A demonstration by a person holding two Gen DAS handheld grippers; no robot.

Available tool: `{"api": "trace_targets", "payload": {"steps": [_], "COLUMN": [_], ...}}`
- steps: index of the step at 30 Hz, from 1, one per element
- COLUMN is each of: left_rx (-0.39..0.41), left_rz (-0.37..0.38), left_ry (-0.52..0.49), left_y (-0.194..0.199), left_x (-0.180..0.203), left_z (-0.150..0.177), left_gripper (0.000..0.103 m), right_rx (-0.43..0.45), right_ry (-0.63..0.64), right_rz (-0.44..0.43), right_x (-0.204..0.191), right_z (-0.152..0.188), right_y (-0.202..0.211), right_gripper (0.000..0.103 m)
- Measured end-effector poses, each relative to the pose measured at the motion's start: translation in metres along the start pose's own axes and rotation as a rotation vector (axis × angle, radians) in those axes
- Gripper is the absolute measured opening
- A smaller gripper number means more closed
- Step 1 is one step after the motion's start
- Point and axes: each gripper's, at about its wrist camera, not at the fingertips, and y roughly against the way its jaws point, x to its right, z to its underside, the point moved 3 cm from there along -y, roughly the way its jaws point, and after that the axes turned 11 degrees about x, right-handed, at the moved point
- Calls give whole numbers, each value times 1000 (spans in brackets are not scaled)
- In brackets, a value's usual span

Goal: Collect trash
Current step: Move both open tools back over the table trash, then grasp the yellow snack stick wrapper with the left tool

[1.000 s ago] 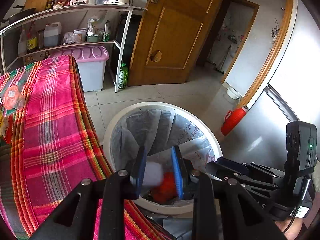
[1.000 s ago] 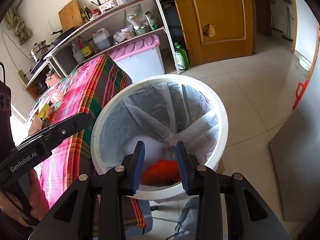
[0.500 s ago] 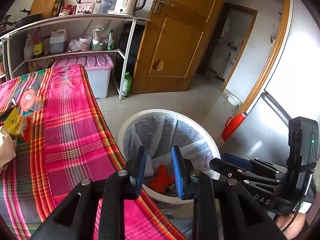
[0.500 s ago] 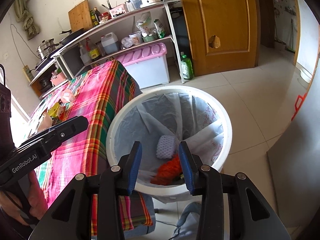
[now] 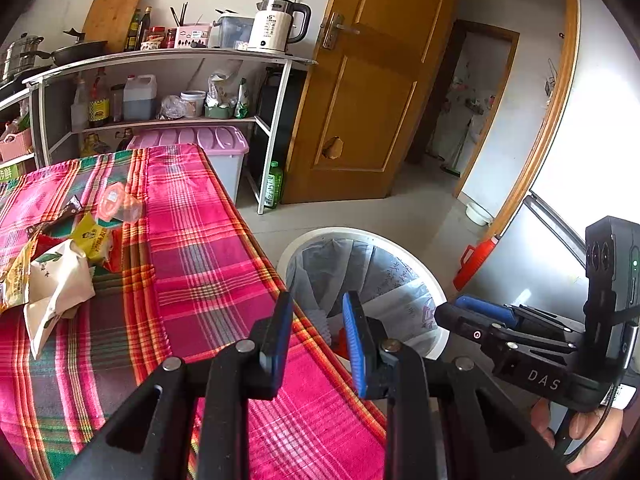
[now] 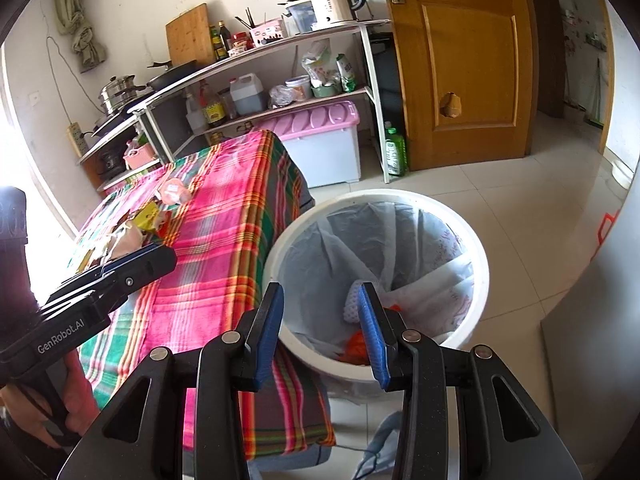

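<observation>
A white trash bin (image 6: 478,264) with a clear liner stands on the floor beside the table; it also shows in the left wrist view (image 5: 400,242). Inside lie a white foam net (image 6: 352,302) and orange trash (image 6: 356,344). Wrappers lie on the plaid tablecloth: a cream packet (image 5: 56,288), a yellow packet (image 5: 94,238) and a clear plastic cup (image 5: 118,202). My left gripper (image 5: 318,322) is open and empty above the table's edge. My right gripper (image 6: 322,320) is open and empty above the bin's near rim.
A shelf rack (image 5: 168,60) with a kettle, bottles and a pink-lidded storage box (image 5: 208,140) stands behind the table. A wooden door (image 5: 372,80) is at the back. A red object (image 5: 474,262) leans by the grey panel at right.
The white foam net left my left gripper and now lies in the bin. Both grippers rose and drew back from the bin; the left one swung toward the table.
</observation>
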Motion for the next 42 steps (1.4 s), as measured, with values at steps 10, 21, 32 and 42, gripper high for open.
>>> {"api": "trace_targets", "payload": {"steps": [10, 21, 32, 42], "left_rx": [27, 55, 94, 129], "left_rz": [-57, -148, -257, -377], "left_ry": [6, 45, 90, 151], "left_y": [30, 63, 92, 116], "left_x": [-24, -65, -109, -166], "left_z": [11, 19, 20, 18], "left_gripper": [27, 27, 37, 38], "right_rx": [18, -11, -41, -82], "right_ry": [23, 62, 108, 131], "right_rz": [-60, -138, -217, -300], "right_x": [-24, -60, -101, -146], "right_z": [1, 7, 7, 4], "right_y": [7, -2, -19, -44], "right_gripper": [40, 40, 40, 40]}}
